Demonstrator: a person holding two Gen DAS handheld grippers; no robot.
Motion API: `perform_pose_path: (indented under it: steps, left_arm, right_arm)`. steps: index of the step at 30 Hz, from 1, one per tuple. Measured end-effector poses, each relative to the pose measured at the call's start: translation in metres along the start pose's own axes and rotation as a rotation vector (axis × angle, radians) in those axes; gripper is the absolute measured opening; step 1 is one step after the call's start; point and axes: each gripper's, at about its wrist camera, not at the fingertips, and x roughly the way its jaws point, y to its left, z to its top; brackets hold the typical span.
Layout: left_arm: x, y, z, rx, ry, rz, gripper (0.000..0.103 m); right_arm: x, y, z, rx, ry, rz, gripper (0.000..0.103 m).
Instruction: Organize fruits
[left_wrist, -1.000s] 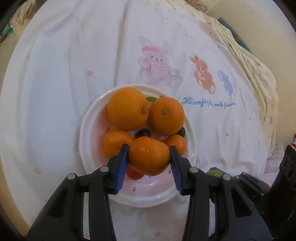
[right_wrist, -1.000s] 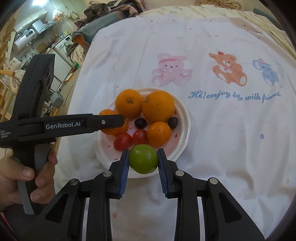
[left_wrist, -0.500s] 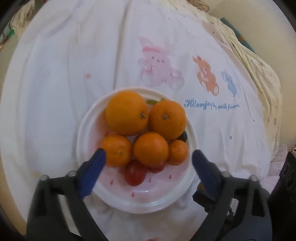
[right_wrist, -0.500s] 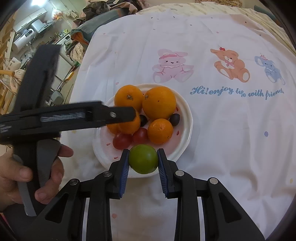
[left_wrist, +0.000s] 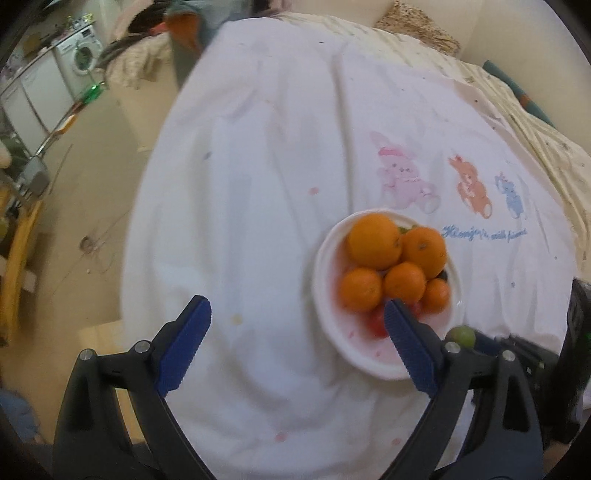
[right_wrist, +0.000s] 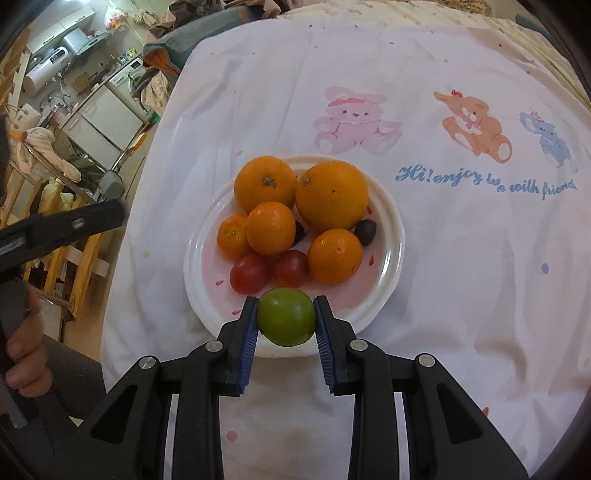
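Left wrist view: left gripper (left_wrist: 295, 339) jaws wide, just opened within the last second, nothing between them; only bare white cloth (left_wrist: 258, 206) shows in the gap. Its right finger overlaps the near edge of the plate (left_wrist: 321, 273), which sits right of centre, blurred. Five oranges (left_wrist: 373, 242) piled on the plate, something red half hidden behind the finger. Green fruit (left_wrist: 461, 335) peeks out at the plate's near-right rim, with the other tool's black body beside it. Right wrist view: right gripper (right_wrist: 286, 317) narrow, clamped on the green fruit (right_wrist: 286, 316), pads pressing both sides, over the near rim of the plate (right_wrist: 388, 254). Two red tomatoes (right_wrist: 249, 272) sit just beyond it, small orange (right_wrist: 334, 254) to the right, dark fruits (right_wrist: 365, 232) further in. Left tool's arm (right_wrist: 62, 229) is well off to the left edge, so clear. Judgement: step in hand is placing the green fruit. Bare plate shows near the rim ahead of the tomatoes; lower it there, let it touch before releasing, open slowly so it doesn't roll off the rim or knock the tomatoes.
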Motion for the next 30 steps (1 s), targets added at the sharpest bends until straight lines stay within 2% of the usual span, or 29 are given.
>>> perform_pose_path:
  steps: [8, 12, 15, 22, 24, 25, 26, 30]
  left_arm:
    - [-0.005, 0.010, -0.031, -0.012, 0.005, 0.018, 0.093]
    - [0.012, 0.012, -0.032, -0.039, 0.039, 0.025, 0.093]
    - [0.016, 0.012, -0.033, -0.032, 0.035, 0.045, 0.093]
    - [0.019, 0.010, -0.034, -0.038, 0.051, 0.004, 0.093]
    - [0.020, 0.011, -0.033, -0.040, 0.050, 0.003, 0.093]
    - [0.020, 0.011, -0.033, -0.044, 0.051, 0.001, 0.093]
    - [0.021, 0.012, -0.032, -0.047, 0.052, -0.002, 0.093]
    - [0.021, 0.010, -0.034, -0.035, 0.049, -0.006, 0.093]
  right_arm:
    - [0.031, 0.005, -0.003, 0.014, 0.062, 0.002, 0.032]
    - [0.041, 0.011, -0.001, 0.004, 0.073, -0.003, 0.032]
    - [0.044, 0.012, 0.001, 0.003, 0.073, -0.002, 0.032]
    - [0.046, 0.011, 0.000, 0.006, 0.086, 0.011, 0.035]
    - [0.046, 0.010, 0.002, 0.006, 0.090, 0.013, 0.047]
    - [0.046, 0.011, 0.003, 0.010, 0.088, 0.015, 0.064]
    - [0.044, 0.010, 0.003, 0.018, 0.081, 0.016, 0.071]
    - [0.037, 0.006, 0.002, 0.032, 0.078, 0.012, 0.071]
